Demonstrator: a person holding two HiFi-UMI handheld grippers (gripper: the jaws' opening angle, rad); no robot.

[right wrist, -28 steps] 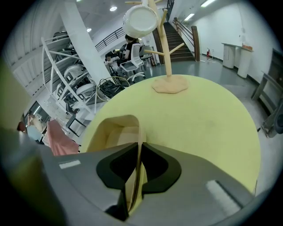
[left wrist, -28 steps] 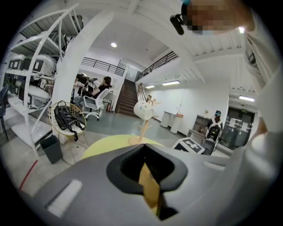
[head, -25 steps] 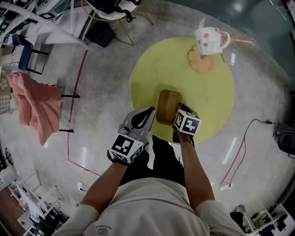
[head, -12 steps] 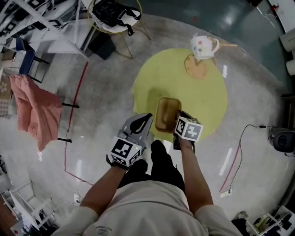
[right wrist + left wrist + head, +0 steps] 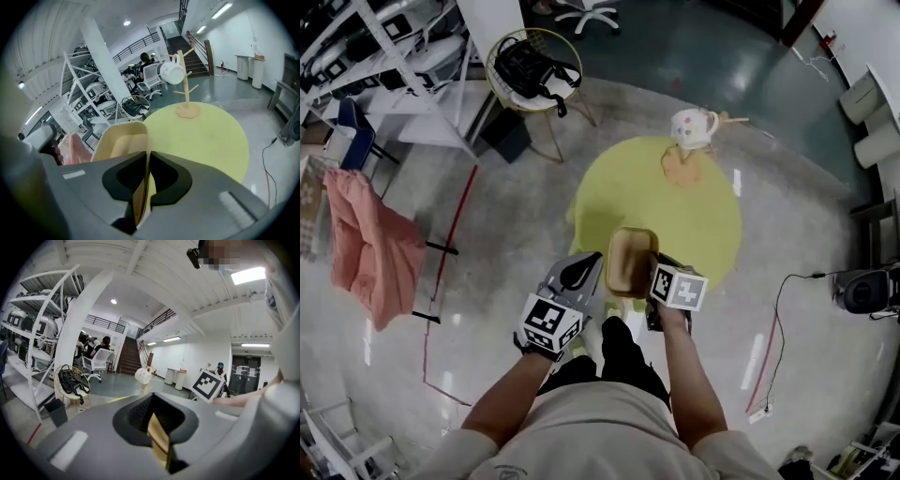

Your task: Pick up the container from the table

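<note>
Pinching one thin wall of the container (image 5: pixel 123 140), the fingers of the right gripper (image 5: pixel 146 161) are closed on it; the left gripper (image 5: pixel 158 425) nips another wall likewise; in the head view the container hangs between them at centre frame, seemingly clear of the yellow desk (image 5: pixel 703 216); the lift looks under way; next, raise both evenly.

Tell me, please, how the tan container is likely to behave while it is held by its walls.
The container is probably stiff: its thin walls look straight where the left gripper and right gripper pinch them. It looks empty, so likely light. The smooth wall might slip in a narrow pinch.
</note>
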